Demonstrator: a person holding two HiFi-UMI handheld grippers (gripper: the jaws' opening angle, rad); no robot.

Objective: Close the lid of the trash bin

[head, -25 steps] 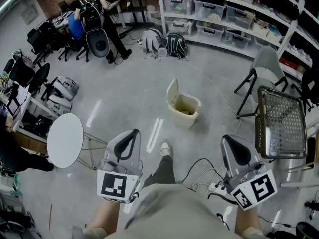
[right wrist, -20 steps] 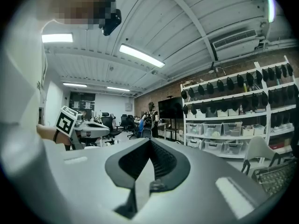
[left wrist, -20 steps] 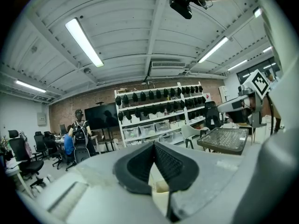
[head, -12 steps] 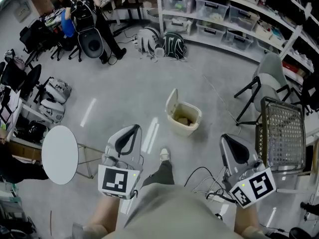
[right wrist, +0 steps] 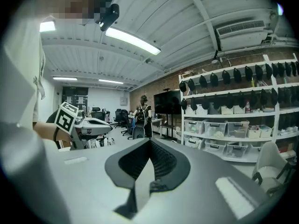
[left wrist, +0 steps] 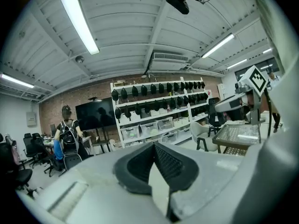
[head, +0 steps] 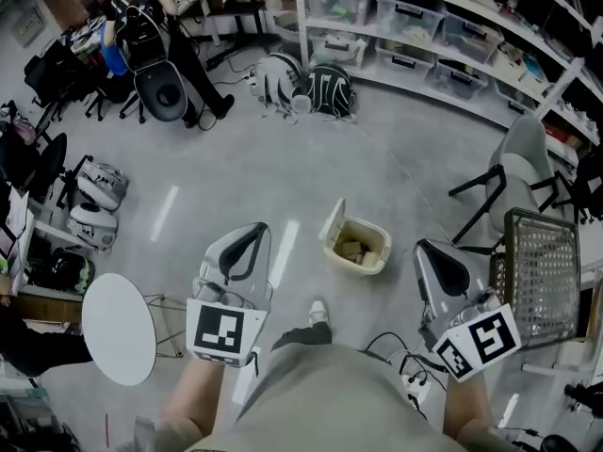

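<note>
The beige trash bin [head: 363,250] stands on the grey floor just ahead of me, with scraps inside and its lid [head: 332,222] tipped up at its left rim. My left gripper [head: 248,236] is held out to the left of the bin, well short of it, shut and empty. My right gripper [head: 434,253] is to the right of the bin, also shut with nothing in it. In the left gripper view the left gripper [left wrist: 154,146] shows its jaws meeting at the tips. The right gripper [right wrist: 150,142] looks the same in the right gripper view. Neither gripper view shows the bin.
A round white table [head: 118,328] stands at my left, a wire-mesh chair [head: 542,276] and a grey chair [head: 528,153] at my right. Cables [head: 400,351] lie by my shoe [head: 318,311]. Backpacks [head: 325,88] lie before the shelves [head: 424,17]. A person [head: 141,26] stands far back.
I have walked forward: the bin is nearer and lower in the head view, now between the two grippers. Both grippers came along with me and stayed shut.
</note>
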